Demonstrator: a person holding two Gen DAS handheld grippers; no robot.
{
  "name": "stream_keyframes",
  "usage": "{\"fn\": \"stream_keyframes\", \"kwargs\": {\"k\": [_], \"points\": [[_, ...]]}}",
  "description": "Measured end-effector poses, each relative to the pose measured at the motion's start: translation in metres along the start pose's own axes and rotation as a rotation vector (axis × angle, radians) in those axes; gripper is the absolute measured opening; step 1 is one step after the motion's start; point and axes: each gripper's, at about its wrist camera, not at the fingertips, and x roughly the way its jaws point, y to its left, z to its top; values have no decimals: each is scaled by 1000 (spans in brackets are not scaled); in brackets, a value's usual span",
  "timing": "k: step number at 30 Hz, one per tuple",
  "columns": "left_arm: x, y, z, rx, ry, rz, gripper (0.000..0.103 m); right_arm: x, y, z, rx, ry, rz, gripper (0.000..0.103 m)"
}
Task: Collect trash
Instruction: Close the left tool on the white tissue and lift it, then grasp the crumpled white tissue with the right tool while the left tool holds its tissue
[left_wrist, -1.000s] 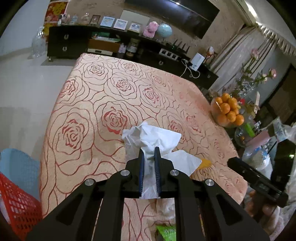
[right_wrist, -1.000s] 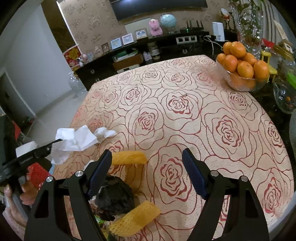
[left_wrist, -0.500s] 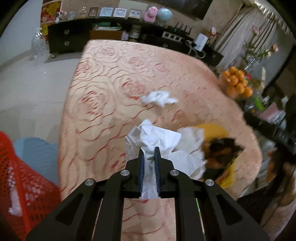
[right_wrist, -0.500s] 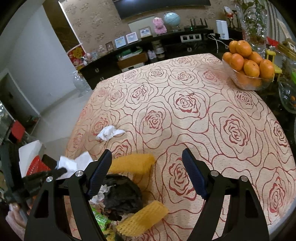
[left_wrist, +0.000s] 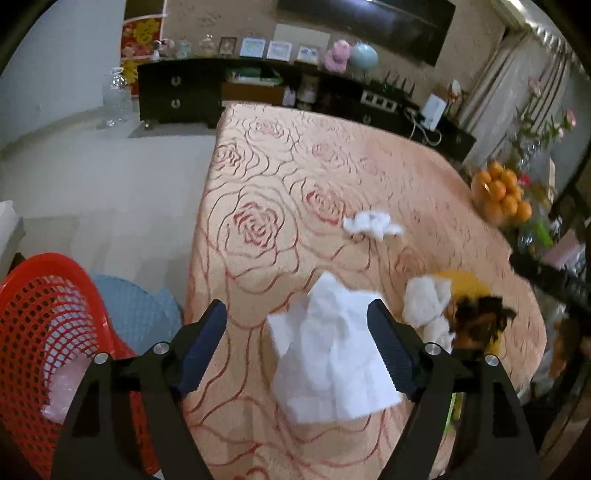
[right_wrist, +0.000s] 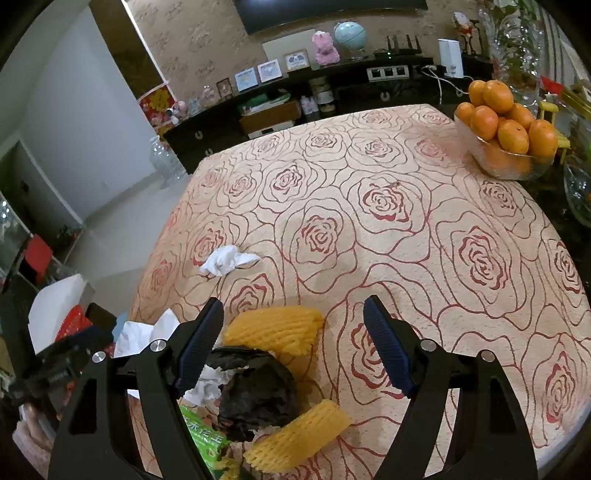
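My left gripper (left_wrist: 295, 321) hangs over the table's near left edge. Its jaws are opening, and a white tissue (left_wrist: 332, 354) sits loose between them, close to the right finger. A red mesh basket (left_wrist: 44, 314) stands below on the left, beside the table. My right gripper (right_wrist: 293, 314) is open over a trash pile: a black crumpled bag (right_wrist: 258, 391), two yellow foam nets (right_wrist: 273, 328) and a green wrapper (right_wrist: 203, 435). Nothing is between its fingers. Another crumpled tissue (right_wrist: 225, 260) lies alone on the rose tablecloth (right_wrist: 406, 240).
A glass bowl of oranges (right_wrist: 506, 136) stands at the table's far right corner, with vases behind it. A light blue stool (left_wrist: 136, 314) sits between the basket and the table. A dark sideboard (left_wrist: 221, 96) lines the far wall. White tissue wads (left_wrist: 424, 302) lie by the pile.
The left jaws went from shut on the white tissue to wide apart, releasing it. The left view swung toward the red basket. The right gripper barely moved.
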Motion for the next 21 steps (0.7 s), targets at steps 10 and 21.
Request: {"fn": "stream_keyframes", "kwargs": {"k": [10, 21], "points": [[57, -30, -10, 64, 112, 42, 69, 7, 5, -4, -16, 16, -10, 76], [51, -24, -11, 38, 119, 42, 15, 6, 23, -1, -75, -18, 6, 75]]}}
